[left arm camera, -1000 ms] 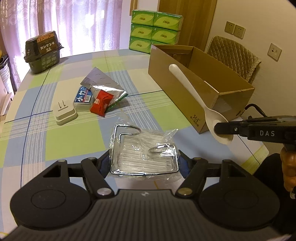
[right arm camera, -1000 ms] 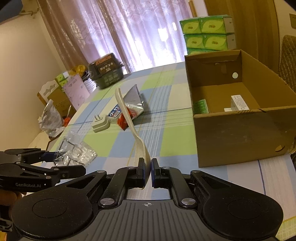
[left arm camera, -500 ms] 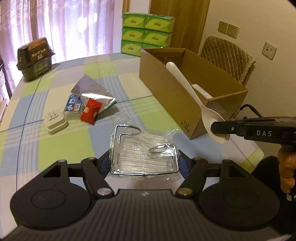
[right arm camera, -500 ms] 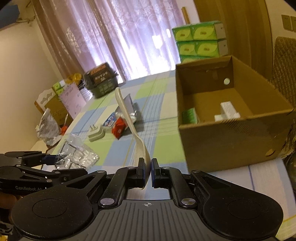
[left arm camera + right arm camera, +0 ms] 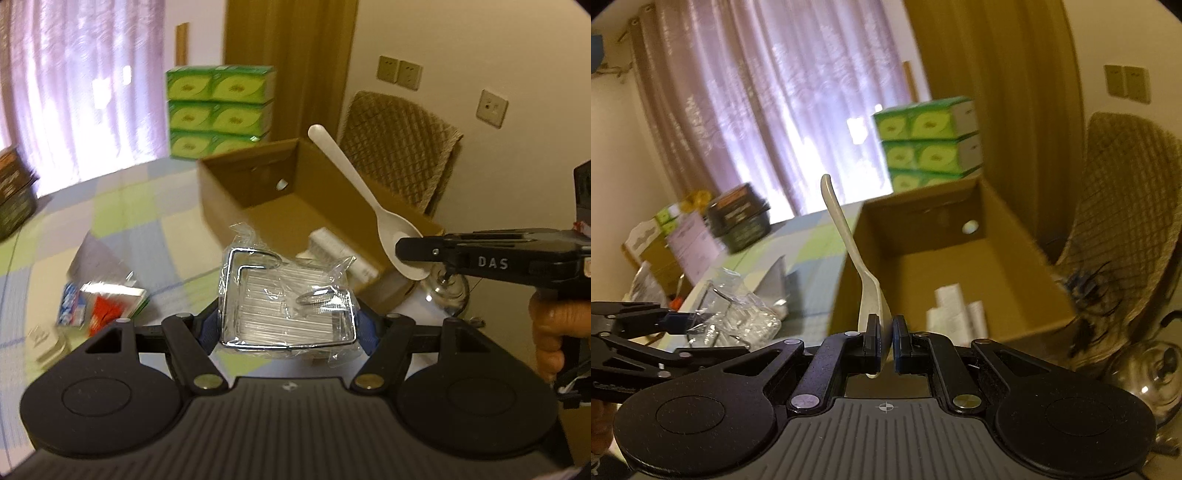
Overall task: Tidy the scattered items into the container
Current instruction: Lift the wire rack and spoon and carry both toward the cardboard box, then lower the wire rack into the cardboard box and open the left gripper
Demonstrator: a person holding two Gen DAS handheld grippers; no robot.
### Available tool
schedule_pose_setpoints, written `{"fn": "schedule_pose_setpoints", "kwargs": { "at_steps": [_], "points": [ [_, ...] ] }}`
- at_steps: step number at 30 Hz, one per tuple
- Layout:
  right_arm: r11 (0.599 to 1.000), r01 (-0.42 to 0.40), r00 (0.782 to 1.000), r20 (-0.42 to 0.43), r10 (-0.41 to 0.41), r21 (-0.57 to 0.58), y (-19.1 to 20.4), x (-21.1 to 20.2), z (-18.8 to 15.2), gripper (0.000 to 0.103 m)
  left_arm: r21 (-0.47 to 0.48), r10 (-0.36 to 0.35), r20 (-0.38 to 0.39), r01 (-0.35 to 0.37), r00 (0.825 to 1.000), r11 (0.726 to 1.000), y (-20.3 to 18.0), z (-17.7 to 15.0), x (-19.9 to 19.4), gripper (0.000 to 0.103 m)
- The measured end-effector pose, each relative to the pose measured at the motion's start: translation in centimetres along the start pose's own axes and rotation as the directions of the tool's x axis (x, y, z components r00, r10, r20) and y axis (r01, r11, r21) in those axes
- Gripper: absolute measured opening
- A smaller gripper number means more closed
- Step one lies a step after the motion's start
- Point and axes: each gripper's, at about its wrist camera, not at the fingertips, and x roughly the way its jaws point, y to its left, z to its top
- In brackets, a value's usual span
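My left gripper (image 5: 288, 325) is shut on a chrome wire rack wrapped in clear plastic (image 5: 286, 302), held above the table just short of the open cardboard box (image 5: 266, 206). My right gripper (image 5: 885, 341) is shut on the bowl of a white plastic spoon (image 5: 849, 247), whose handle points up and away over the box (image 5: 923, 266). In the left wrist view the right gripper (image 5: 406, 251) holds the spoon (image 5: 354, 184) above the box's near right corner. White packets (image 5: 956, 314) lie inside the box. In the right wrist view the left gripper (image 5: 674, 319) holds the rack (image 5: 735, 314) at lower left.
Foil and red snack packets (image 5: 103, 299) and a white plug adapter (image 5: 44, 341) lie on the checked tablecloth at left. Green tissue boxes (image 5: 218, 110) are stacked behind the box. A quilted chair (image 5: 399, 155) stands at right, a metal kettle (image 5: 1148, 373) beside it. A dark container (image 5: 738, 218) sits far left.
Both grippers have risen and moved forward toward the box with their loads. The box interior now fills the middle of both views, and the scattered packets have slid to the lower left.
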Motion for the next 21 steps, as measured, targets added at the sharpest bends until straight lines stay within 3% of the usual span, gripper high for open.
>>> {"fn": "schedule_pose_setpoints", "kwargs": {
  "at_steps": [11, 21],
  "points": [
    [0.999, 0.05, 0.999, 0.018, -0.051, 0.014, -5.0, 1.1, 2.5, 0.008, 0.041, -0.048, 0.006, 0.048, 0.999, 0.998, -3.1, 4.4, 4.6, 0.066],
    [0.998, 0.06, 0.998, 0.011, -0.06, 0.033, -7.2, 2.0, 2.8, 0.008, 0.039, -0.054, -0.009, 0.054, 0.999, 0.998, -3.4, 5.6, 7.3, 0.066]
  ]
}}
